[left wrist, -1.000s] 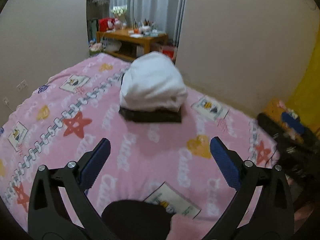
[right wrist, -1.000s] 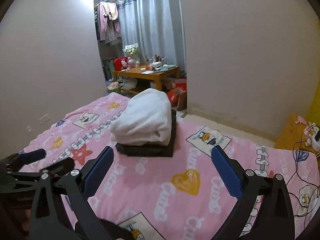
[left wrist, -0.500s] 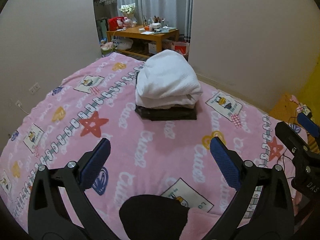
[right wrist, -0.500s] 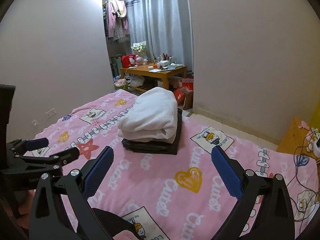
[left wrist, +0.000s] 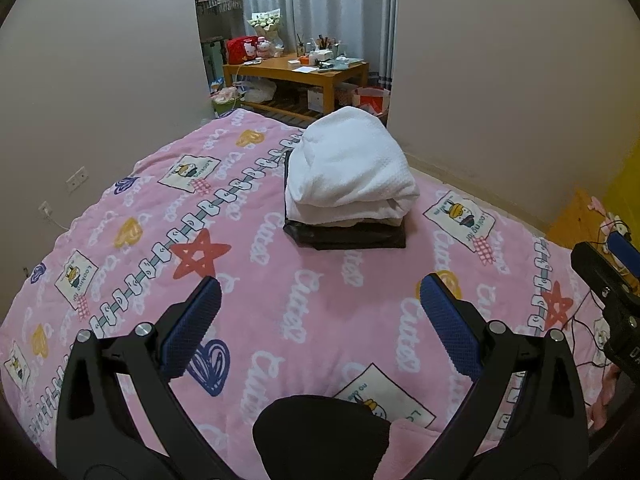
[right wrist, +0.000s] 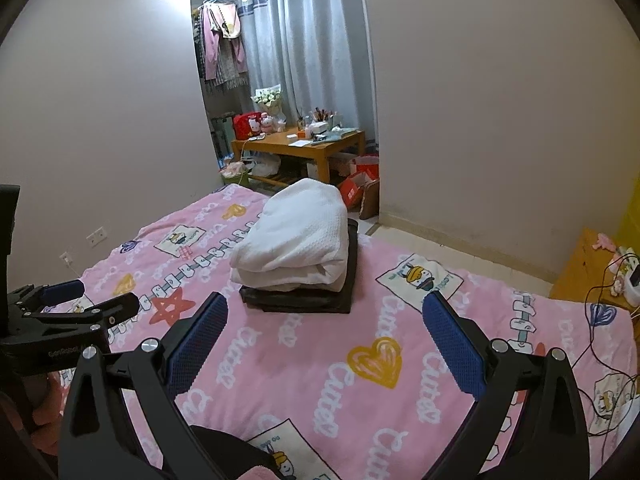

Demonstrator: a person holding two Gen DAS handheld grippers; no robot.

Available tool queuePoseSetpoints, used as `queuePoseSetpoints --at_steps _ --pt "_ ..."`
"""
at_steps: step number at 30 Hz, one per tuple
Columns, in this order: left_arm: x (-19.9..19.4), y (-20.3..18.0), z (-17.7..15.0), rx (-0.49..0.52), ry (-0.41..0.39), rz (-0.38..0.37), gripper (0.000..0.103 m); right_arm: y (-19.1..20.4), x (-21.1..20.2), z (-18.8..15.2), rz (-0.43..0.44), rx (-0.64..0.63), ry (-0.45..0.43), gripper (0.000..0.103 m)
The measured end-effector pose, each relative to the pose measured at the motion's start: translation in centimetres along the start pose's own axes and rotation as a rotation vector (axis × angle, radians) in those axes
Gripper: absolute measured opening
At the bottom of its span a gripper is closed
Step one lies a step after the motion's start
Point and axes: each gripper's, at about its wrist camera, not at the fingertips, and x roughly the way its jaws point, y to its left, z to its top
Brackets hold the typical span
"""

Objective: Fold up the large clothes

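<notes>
A folded white garment (left wrist: 348, 172) lies on top of a folded dark garment (left wrist: 352, 236) in a stack on the pink patterned bed cover (left wrist: 280, 300). The stack also shows in the right wrist view (right wrist: 296, 240), white over dark (right wrist: 304, 300). My left gripper (left wrist: 320, 300) is open and empty, held above the bed short of the stack. My right gripper (right wrist: 326, 316) is open and empty, also short of the stack. The left gripper shows at the left edge of the right wrist view (right wrist: 64, 308).
A wooden desk (left wrist: 296, 72) with clutter stands beyond the bed's far end, by grey curtains (right wrist: 312, 60). Walls close in left and right. A small wooden table (right wrist: 588, 272) with cables stands at the right. Boxes (right wrist: 360, 184) lie on the floor.
Both grippers have drawn back and risen from the stack, which now looks smaller and farther. The left view has steadied after a blur. Both stay open.
</notes>
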Motion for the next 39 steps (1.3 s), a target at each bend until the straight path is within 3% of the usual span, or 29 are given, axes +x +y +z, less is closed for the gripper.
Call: queuePoseSetpoints --at_steps 8,30,39 --pt "0.8 0.7 0.3 -0.017 0.019 0.013 0.097 0.1 0.3 0.2 -0.019 -0.006 0.019 0.095" --pt "2.0 2.1 1.0 -0.059 0.053 -0.045 0.097 0.6 1.7 1.0 -0.017 -0.036 0.049 0.095" --pt "1.7 1.7 0.9 -0.056 0.033 -0.016 0.097 0.8 1.8 1.0 -0.016 -0.037 0.049 0.095"
